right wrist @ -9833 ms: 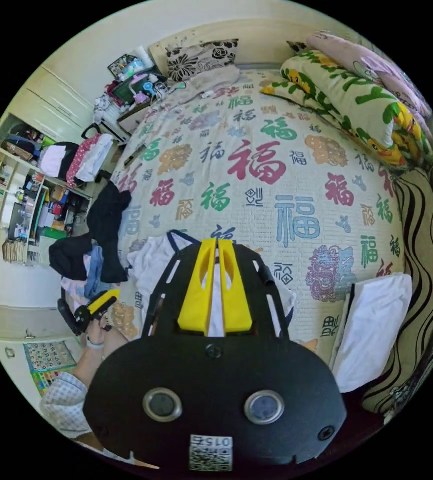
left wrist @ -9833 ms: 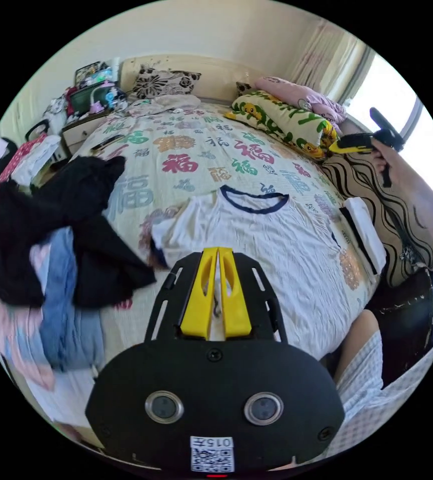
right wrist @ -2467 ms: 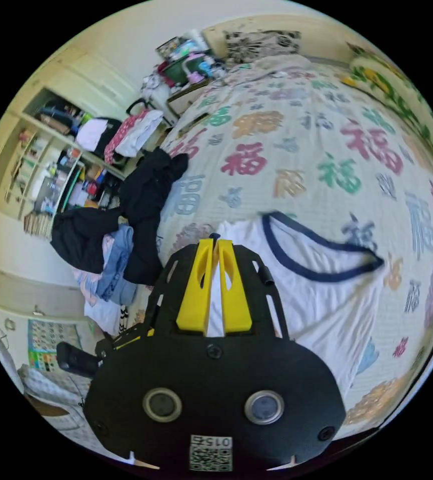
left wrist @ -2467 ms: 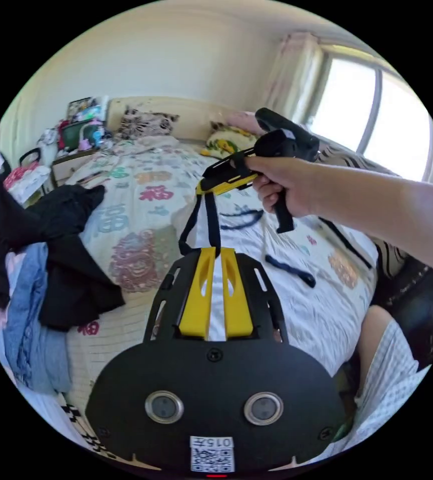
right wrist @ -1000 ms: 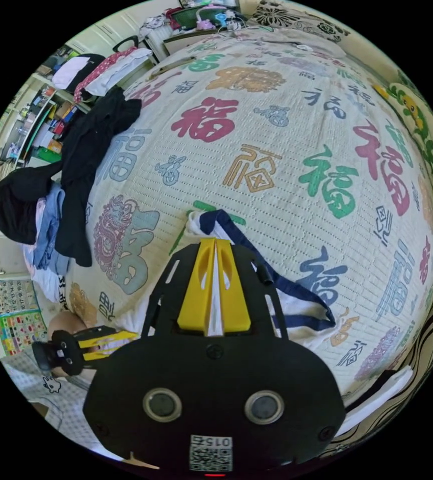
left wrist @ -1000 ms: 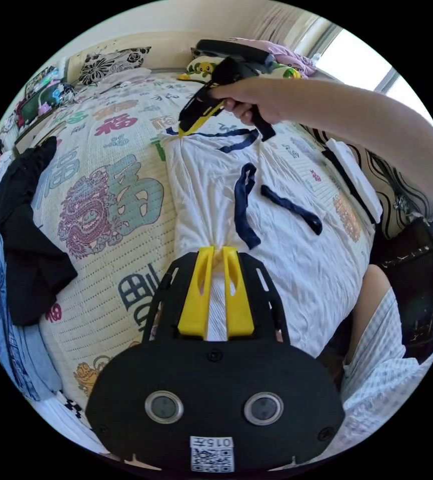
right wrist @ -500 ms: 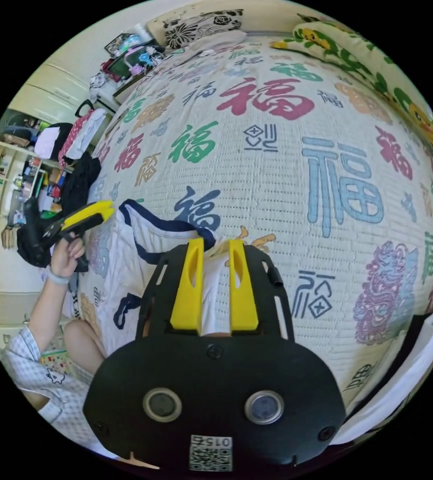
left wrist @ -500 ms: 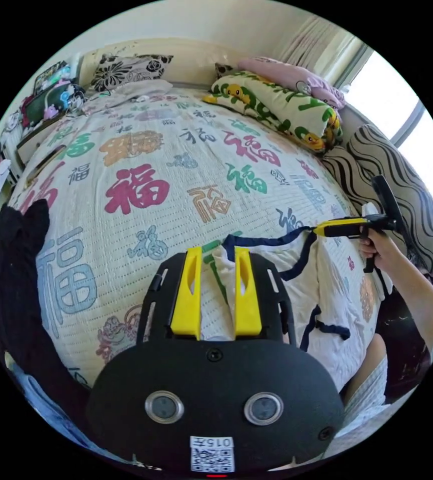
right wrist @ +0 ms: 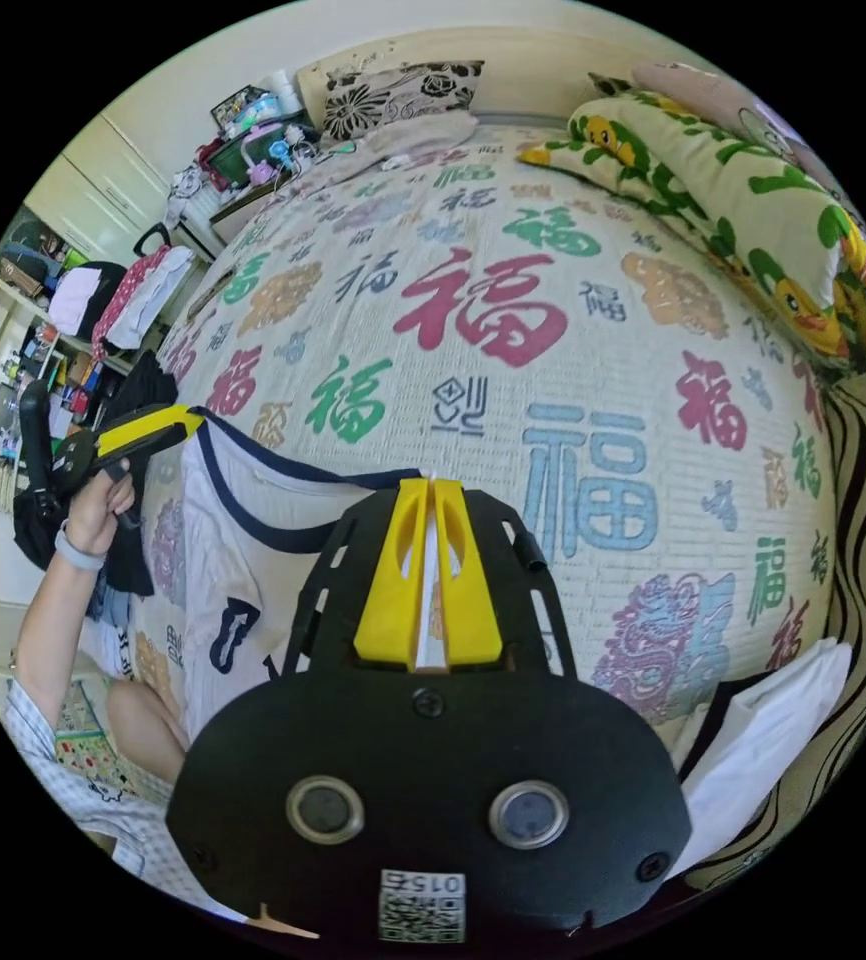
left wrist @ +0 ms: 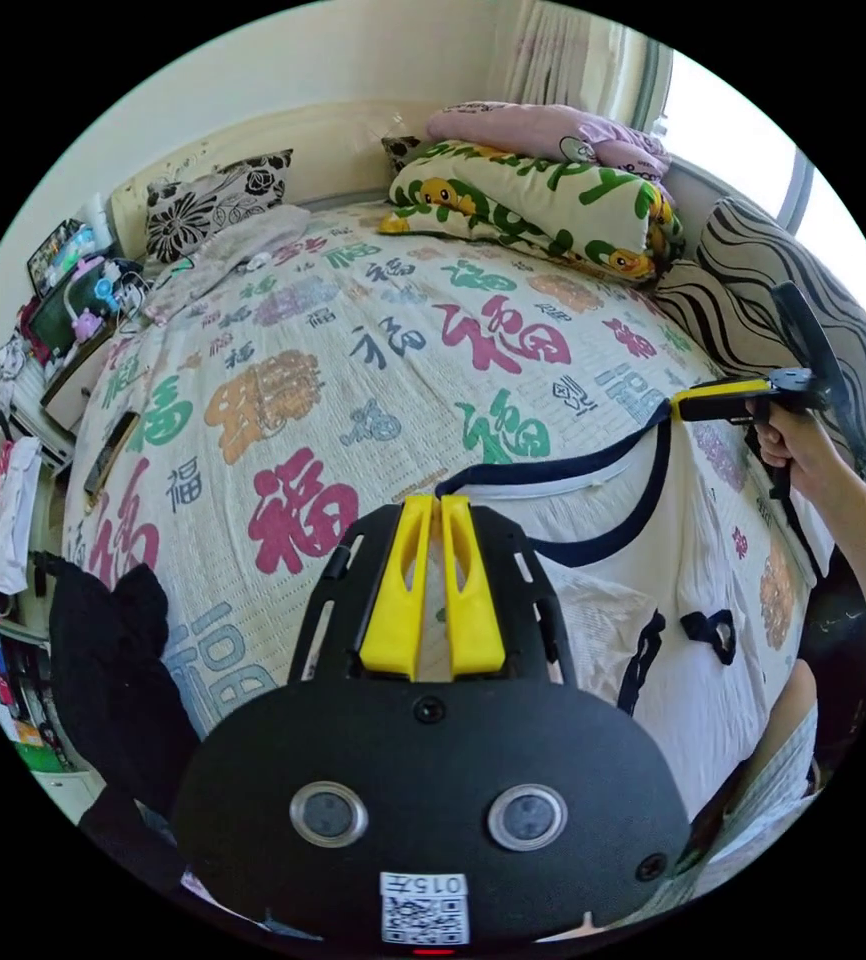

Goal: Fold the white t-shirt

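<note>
The white t-shirt (left wrist: 693,540) with navy trim lies flat near the foot of the bed, both sleeves folded inward. My left gripper (left wrist: 437,500) is shut on one end of the neckline edge. My right gripper (left wrist: 675,406), held in a hand, pinches the other end, and the navy collar (left wrist: 593,505) hangs stretched between them. In the right gripper view the right gripper (right wrist: 431,485) is shut on white fabric at the collar. There the left gripper (right wrist: 196,420) grips the t-shirt (right wrist: 223,540) at the far shoulder.
The bed (left wrist: 293,380) has a cream spread printed with coloured characters. Dark clothes (left wrist: 103,640) are heaped at its left edge. A folded white garment (right wrist: 763,740) lies by a striped cushion (left wrist: 803,290). Pillows (left wrist: 543,200) line the far side; a cluttered nightstand (left wrist: 73,330) stands beyond.
Half a second ago both pairs of jaws stood open at the shirt's top edge. Both are now shut on it, and the neckline is pulled taut between them.
</note>
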A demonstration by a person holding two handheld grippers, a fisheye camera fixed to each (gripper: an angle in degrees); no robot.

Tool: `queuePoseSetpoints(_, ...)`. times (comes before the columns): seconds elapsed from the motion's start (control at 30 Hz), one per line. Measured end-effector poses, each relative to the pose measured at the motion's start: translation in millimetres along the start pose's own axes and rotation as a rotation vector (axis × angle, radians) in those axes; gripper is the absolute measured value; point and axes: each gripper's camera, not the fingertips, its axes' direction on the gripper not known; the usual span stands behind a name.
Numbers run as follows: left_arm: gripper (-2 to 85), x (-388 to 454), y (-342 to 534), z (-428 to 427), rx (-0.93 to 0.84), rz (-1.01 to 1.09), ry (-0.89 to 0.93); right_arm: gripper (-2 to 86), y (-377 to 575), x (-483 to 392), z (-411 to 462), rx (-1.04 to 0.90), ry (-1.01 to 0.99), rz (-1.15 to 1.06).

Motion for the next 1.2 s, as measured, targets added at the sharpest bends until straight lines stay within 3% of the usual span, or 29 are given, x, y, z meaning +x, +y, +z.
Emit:
queuePoseSetpoints(0.23, -0.2, 21.4, 7.0, -32.0, 0.072, 0.078, -0.011, -0.8, 36.4, 10.5, -40.3, 0.032, -0.037, -0.017)
queuePoseSetpoints(0.53, -0.1, 91.4, 191.0, -110.4, 0.173, 0.216, 0.242, -0.8, 231.2, -4.8, -93.0, 0.005, -0.23, -0.247)
queuePoseSetpoints(0.8, -0.1, 210.5, 322.6, -120.3, -0.117, 0.454, 0.221, -0.8, 414.4, -28.5, -75.1, -0.183, -0.303, -0.239)
queuePoseSetpoints(1.07, 0.3, 242.1, 345.3, -136.2, -0.181, 0.513, 0.166, 0.1, 475.5, -45.3, -71.6, -0.188, -0.237, -0.305)
queuePoseSetpoints(1.2, 1.3, 266.3, 350.1, -116.8, -0.341, 0.599, 0.133, 3.4, 488.2, -46.1, -59.0, -0.299, -0.211, -0.308)
